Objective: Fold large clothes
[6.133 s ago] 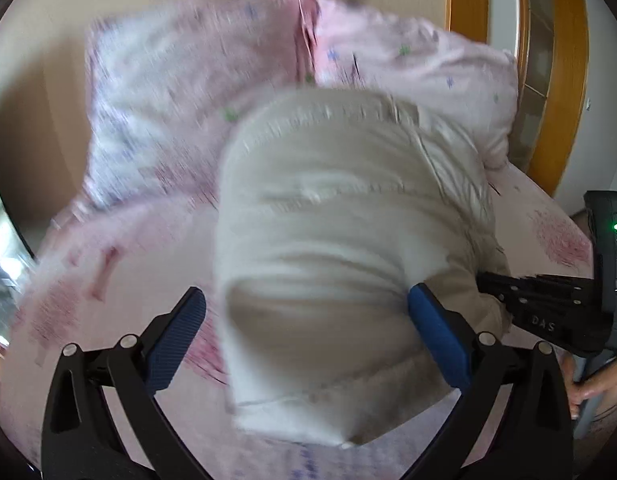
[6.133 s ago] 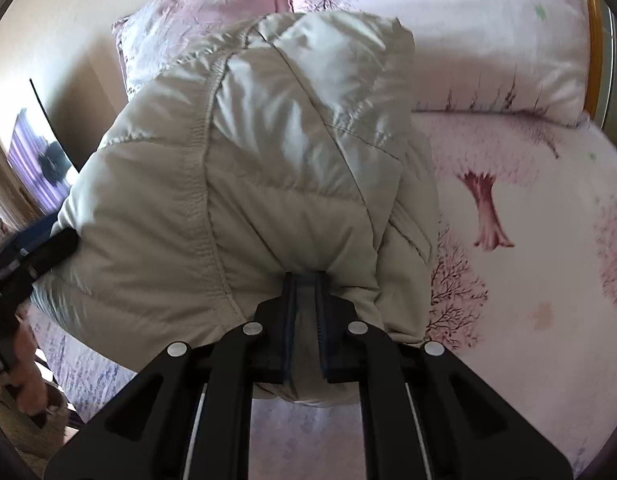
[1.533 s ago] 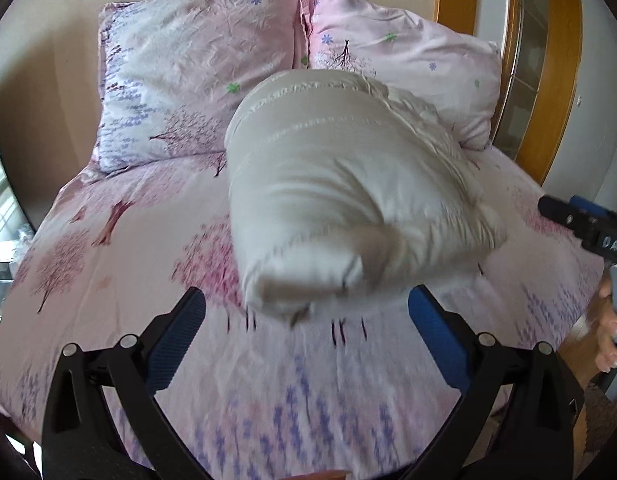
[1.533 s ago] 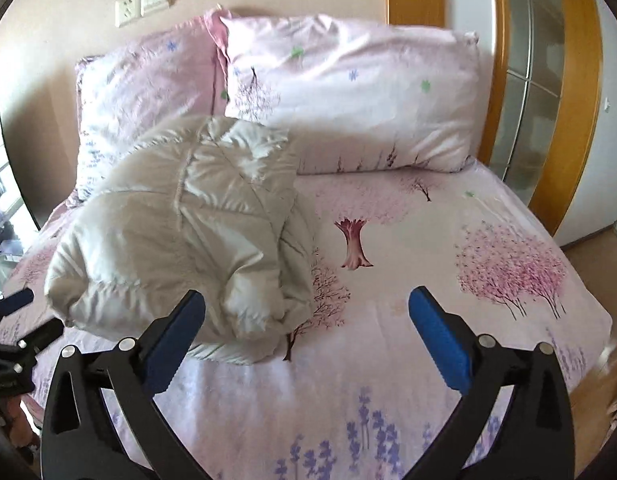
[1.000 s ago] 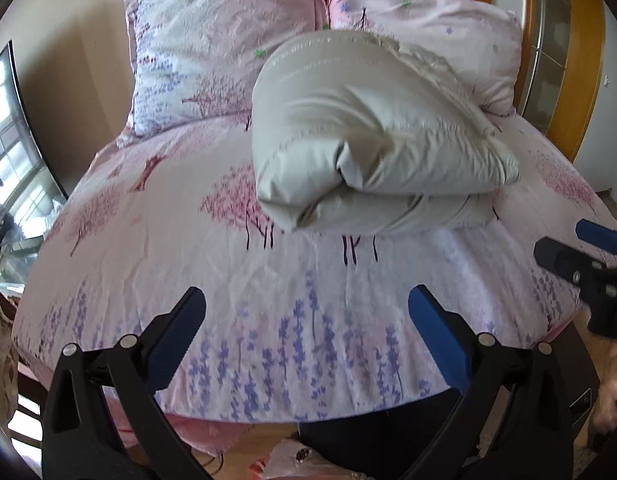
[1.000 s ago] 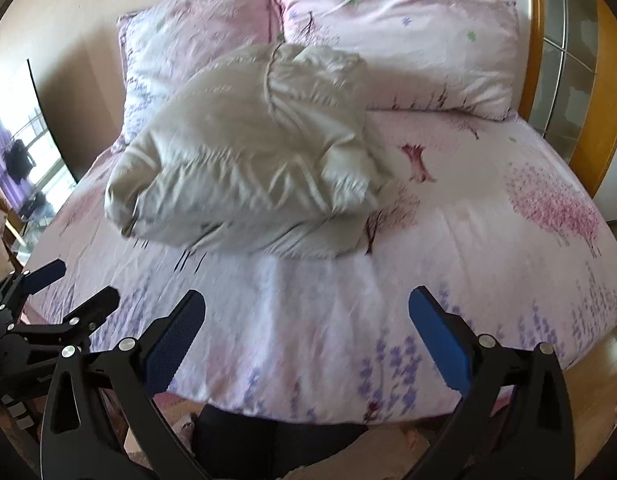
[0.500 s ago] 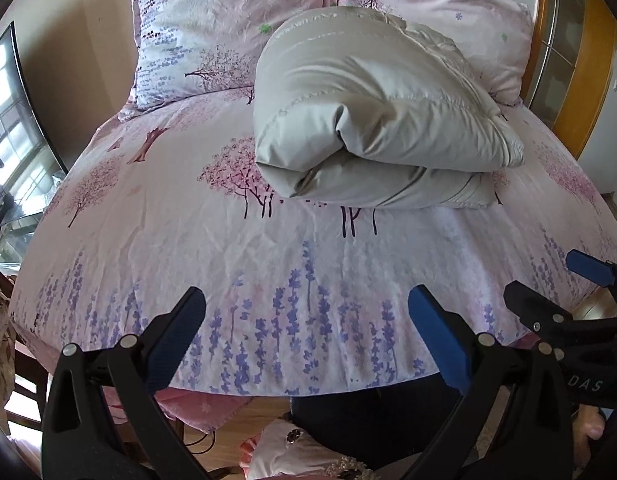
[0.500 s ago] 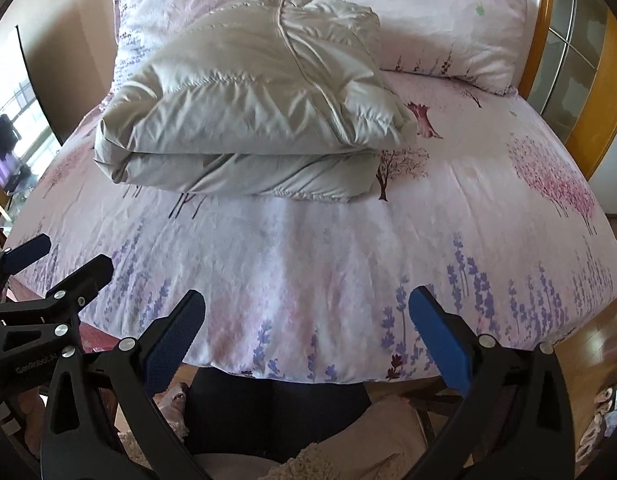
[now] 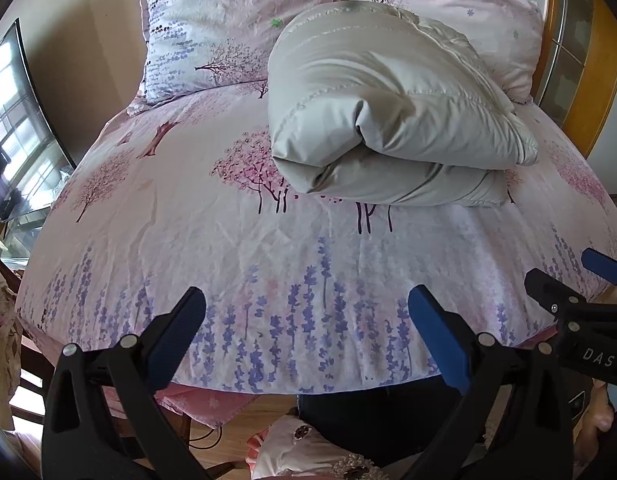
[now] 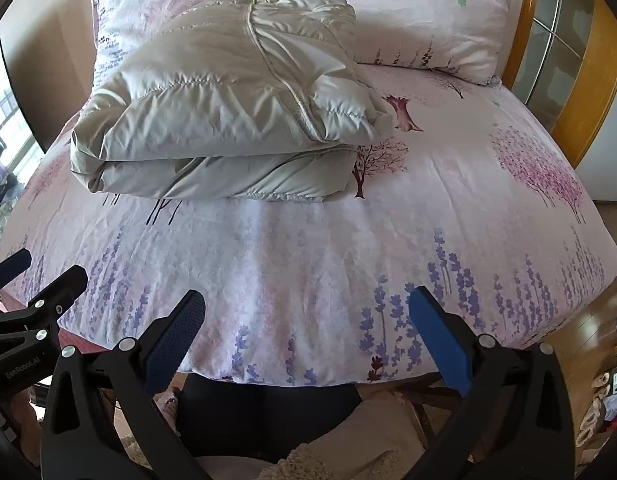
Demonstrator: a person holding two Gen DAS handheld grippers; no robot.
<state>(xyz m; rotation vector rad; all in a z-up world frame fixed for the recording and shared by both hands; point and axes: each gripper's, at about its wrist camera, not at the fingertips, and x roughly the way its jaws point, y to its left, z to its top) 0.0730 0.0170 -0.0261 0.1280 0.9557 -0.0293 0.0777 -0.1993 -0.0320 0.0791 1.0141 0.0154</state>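
Note:
A folded beige puffer jacket [image 9: 388,120] lies in a thick bundle on the pink floral bed [image 9: 188,220], in front of the pillows. It also shows in the right wrist view [image 10: 236,108]. My left gripper [image 9: 306,328] is open and empty, held back over the bed's front edge, well clear of the jacket. My right gripper [image 10: 306,328] is open and empty too, also over the front edge. The right gripper shows at the right edge of the left wrist view [image 9: 564,292]; the left gripper shows at the left edge of the right wrist view [image 10: 32,284].
Two pink floral pillows [image 9: 228,20] [image 10: 420,16] lean against the wall behind the jacket. A wooden-framed glass door [image 10: 560,48] stands at the right. A TV screen [image 9: 16,120] is at the left. Wooden floor and the person's legs [image 10: 264,420] are below the bed edge.
Both grippers let go of the jacket and drew back from it to the bed's front edge. The jacket stays folded on the bed.

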